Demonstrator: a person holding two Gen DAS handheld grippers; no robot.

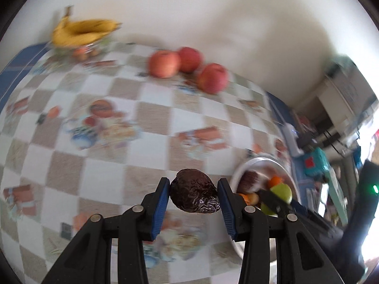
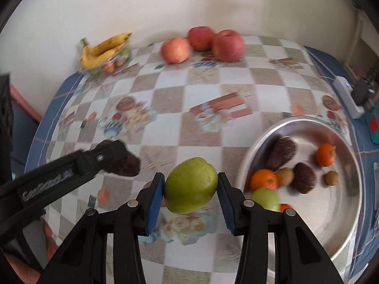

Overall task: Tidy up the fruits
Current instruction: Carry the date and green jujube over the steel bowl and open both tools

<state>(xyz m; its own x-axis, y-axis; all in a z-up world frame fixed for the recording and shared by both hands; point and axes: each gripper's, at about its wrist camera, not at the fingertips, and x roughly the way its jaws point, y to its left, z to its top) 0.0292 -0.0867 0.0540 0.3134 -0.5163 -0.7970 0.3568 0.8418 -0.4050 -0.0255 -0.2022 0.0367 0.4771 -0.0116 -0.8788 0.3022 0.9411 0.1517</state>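
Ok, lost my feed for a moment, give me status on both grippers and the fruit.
Left gripper shut on dark wrinkled fruit. Right gripper shut on green fruit. Both held above tablecloth, beside metal bowl. Nothing in the way.

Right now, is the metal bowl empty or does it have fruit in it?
It has fruit. The right wrist view shows the metal bowl holding oranges, dark wrinkled fruits and a green fruit, with much bare metal showing.

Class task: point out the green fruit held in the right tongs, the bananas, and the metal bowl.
green fruit (image 2: 191, 185), right wrist view, middle of its skin
bananas (image 2: 101, 49), right wrist view, middle of the bunch
metal bowl (image 2: 305, 123), right wrist view, far inner wall
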